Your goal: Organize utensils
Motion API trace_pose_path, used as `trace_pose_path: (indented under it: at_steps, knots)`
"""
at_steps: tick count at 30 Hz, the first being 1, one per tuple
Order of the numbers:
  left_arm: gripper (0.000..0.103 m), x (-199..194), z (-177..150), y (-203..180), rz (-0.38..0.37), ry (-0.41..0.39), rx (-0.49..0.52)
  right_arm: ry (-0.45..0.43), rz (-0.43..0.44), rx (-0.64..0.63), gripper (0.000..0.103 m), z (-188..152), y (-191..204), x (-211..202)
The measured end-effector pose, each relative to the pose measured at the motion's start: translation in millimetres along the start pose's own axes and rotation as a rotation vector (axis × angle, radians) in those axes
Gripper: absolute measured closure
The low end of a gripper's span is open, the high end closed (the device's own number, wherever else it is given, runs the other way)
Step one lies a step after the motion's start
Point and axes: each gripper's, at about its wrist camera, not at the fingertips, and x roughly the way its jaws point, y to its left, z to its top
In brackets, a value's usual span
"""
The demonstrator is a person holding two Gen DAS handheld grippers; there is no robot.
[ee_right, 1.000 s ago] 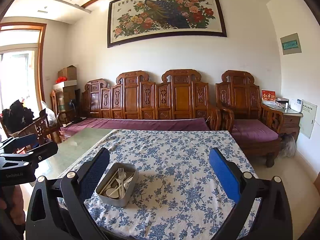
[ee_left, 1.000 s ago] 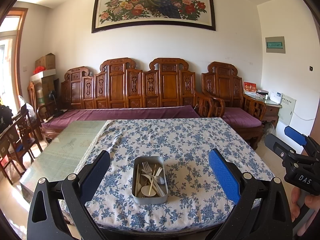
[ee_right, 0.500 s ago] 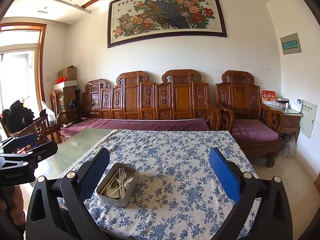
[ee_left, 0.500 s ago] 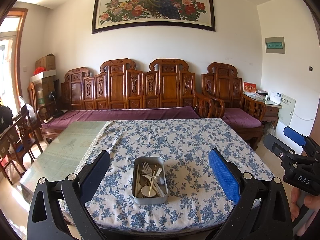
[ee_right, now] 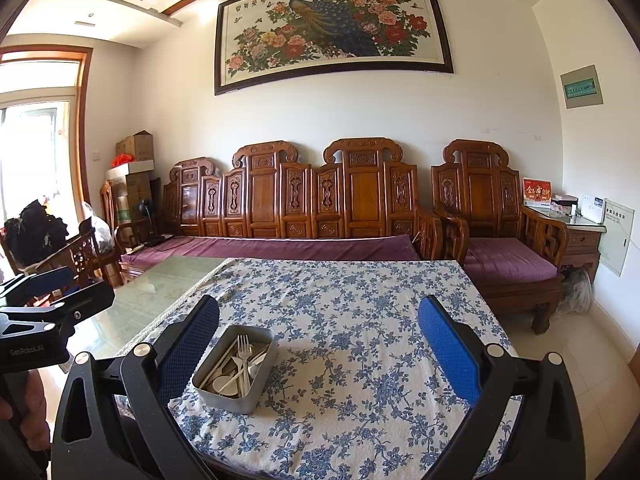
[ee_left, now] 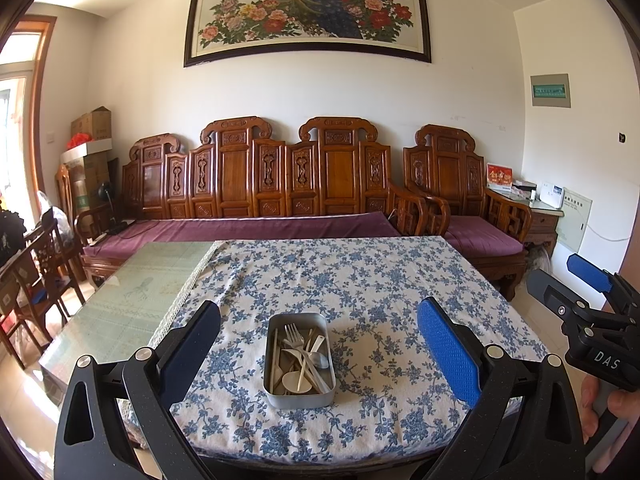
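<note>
A grey metal tin (ee_left: 276, 394) stands on the floral tablecloth near the table's front edge. It holds a fork (ee_left: 294, 336), pale spoons (ee_left: 297, 382) and chopsticks in a jumble. My left gripper (ee_left: 318, 344) is open and empty, held above and in front of the tin. In the right wrist view the tin (ee_right: 228, 396) lies low left, beside the left finger. My right gripper (ee_right: 318, 348) is open and empty, to the right of the tin. The right gripper also shows at the left wrist view's right edge (ee_left: 588, 280).
The blue-flowered cloth (ee_left: 360, 280) covers the table's right part; bare green glass top (ee_left: 132, 296) lies to the left. A carved wooden sofa (ee_left: 280, 184) with purple cushions stands behind the table. Dark chairs (ee_left: 36, 264) stand at the left.
</note>
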Motion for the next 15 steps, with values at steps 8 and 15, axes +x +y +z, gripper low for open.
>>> trace_pose_path:
  at_steps: [8, 15]
  knots:
    - [0.008, -0.7, 0.2, -1.3, -0.001, -0.002, -0.001, -0.001, 0.000, 0.000, 0.003, -0.1, 0.1, -0.2]
    - [0.008, -0.9, 0.9, -2.0, -0.002, -0.002, -0.002, 0.001, 0.001, 0.002, 0.003, -0.2, 0.6, -0.4]
